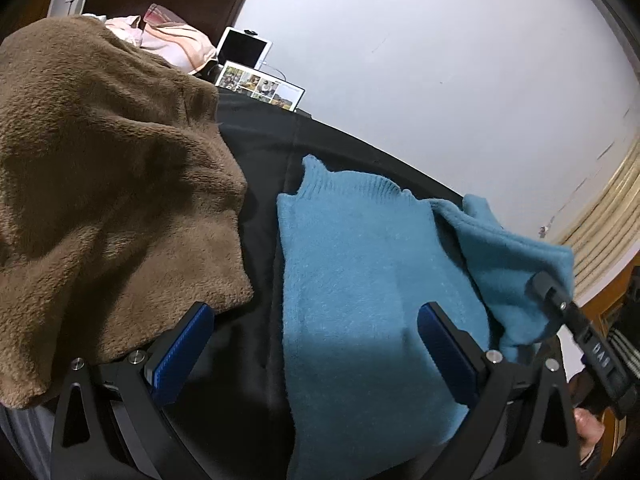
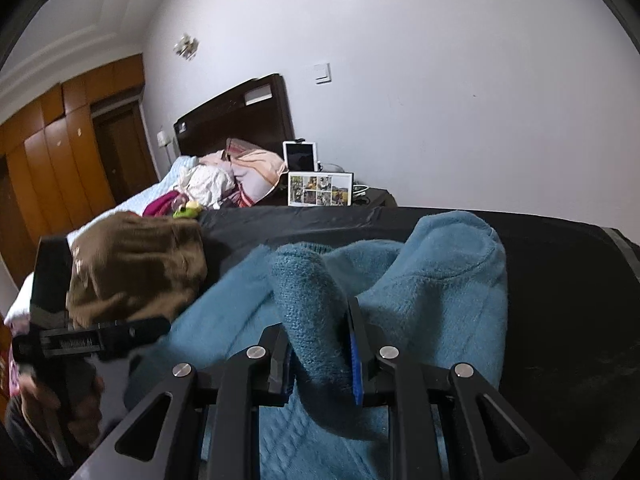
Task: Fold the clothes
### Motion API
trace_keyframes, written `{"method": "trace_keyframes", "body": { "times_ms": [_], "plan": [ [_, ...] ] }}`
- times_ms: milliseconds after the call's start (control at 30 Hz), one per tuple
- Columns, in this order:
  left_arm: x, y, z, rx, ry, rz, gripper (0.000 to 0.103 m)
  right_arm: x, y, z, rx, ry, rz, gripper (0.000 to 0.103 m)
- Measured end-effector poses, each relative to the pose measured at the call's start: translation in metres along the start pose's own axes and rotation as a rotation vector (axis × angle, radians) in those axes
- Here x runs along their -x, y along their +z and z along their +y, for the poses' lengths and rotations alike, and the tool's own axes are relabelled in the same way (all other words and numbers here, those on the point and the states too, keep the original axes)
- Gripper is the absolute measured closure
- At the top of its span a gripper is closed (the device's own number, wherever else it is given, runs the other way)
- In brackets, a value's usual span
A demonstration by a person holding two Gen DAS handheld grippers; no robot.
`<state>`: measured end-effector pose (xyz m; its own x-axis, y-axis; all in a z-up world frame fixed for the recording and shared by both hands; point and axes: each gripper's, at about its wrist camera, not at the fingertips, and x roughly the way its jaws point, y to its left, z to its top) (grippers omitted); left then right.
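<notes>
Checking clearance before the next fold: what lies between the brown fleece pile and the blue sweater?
Only a bare strip of the black cover separates the brown fleece pile from the blue sweater. The left wrist view shows it best.

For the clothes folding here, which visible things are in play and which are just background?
In play:
- blue sweater, pinched by right gripper
- left gripper, open
- brown fleece, beside it

Lying about:
- photo frame
- tablet
- bedding pile
</notes>
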<state>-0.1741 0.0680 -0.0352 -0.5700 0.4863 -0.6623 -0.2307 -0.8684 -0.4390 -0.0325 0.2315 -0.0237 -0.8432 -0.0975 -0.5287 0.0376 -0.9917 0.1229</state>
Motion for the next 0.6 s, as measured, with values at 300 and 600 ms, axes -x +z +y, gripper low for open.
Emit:
{"method": "trace_keyframes", "body": {
  "times_ms": [300, 600],
  "plan": [
    [-0.001, 0.003, -0.025, -0.018, -0.008, 0.036, 0.001, 0.031, -0.018, 0.001, 0.154, -0.112, -0.105, 0.020],
    [-0.015, 0.029, -0.070, -0.078, -0.061, 0.123, 0.001, 0.023, -0.031, 0.007, 0.247, -0.012, 0.005, 0.020]
  ]
}}
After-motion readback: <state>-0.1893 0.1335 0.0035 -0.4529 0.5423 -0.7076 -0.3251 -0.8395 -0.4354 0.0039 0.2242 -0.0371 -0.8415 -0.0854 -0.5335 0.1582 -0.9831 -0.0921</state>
